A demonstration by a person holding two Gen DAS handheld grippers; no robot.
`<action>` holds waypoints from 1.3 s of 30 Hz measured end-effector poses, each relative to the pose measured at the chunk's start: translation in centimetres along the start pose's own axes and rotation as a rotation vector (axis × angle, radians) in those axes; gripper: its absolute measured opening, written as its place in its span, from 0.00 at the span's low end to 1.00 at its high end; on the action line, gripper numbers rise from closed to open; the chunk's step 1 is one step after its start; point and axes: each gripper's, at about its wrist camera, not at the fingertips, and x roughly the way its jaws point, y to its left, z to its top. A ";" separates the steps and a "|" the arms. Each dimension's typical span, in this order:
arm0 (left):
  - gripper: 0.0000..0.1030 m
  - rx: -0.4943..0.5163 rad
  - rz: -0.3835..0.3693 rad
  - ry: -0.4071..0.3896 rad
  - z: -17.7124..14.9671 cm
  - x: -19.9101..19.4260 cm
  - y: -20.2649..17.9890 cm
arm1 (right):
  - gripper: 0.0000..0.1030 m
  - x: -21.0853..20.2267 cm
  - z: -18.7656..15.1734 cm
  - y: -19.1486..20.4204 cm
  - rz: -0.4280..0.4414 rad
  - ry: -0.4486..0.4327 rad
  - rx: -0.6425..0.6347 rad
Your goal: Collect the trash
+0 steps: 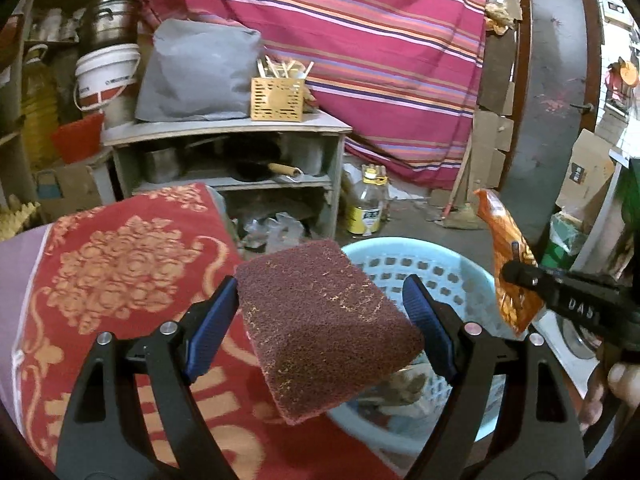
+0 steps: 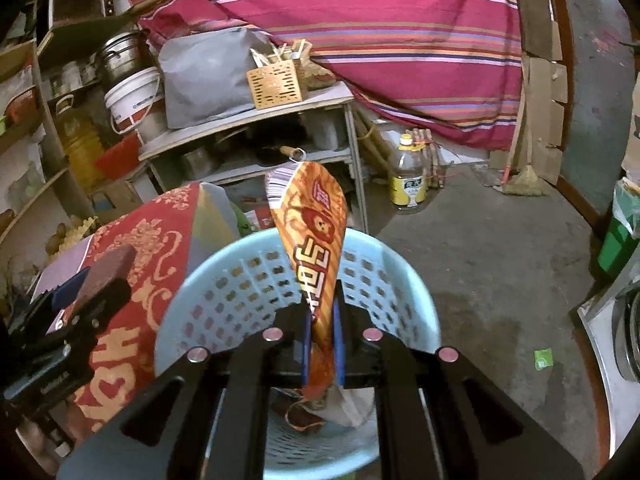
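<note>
My left gripper is shut on a maroon scouring pad, the blue pads pressing its two sides. The pad hangs over the near rim of a light blue perforated basket. My right gripper is shut on an orange snack wrapper, which stands upright above the basket. Crumpled wrappers lie in the basket's bottom. In the left wrist view the right gripper and its wrapper show at the right. In the right wrist view the left gripper with the pad shows at the left.
A red cloth with gold flowers covers a surface left of the basket. Behind stand a grey shelf unit and a yellow-labelled bottle on the concrete floor. A green scrap lies on the floor at the right, near a green bin.
</note>
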 end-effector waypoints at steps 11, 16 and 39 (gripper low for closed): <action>0.87 -0.016 -0.048 0.036 0.3 1.5 -2.0 | 0.09 0.1 -0.2 -1.4 0.015 0.005 0.036; 0.90 -0.024 -0.031 0.011 0.9 0.2 -0.9 | 0.09 0.5 -0.2 -0.4 0.020 0.010 0.015; 0.95 -0.059 0.295 -0.097 1.0 -9.9 10.5 | 0.91 0.8 -1.0 4.5 -0.056 -0.036 -0.078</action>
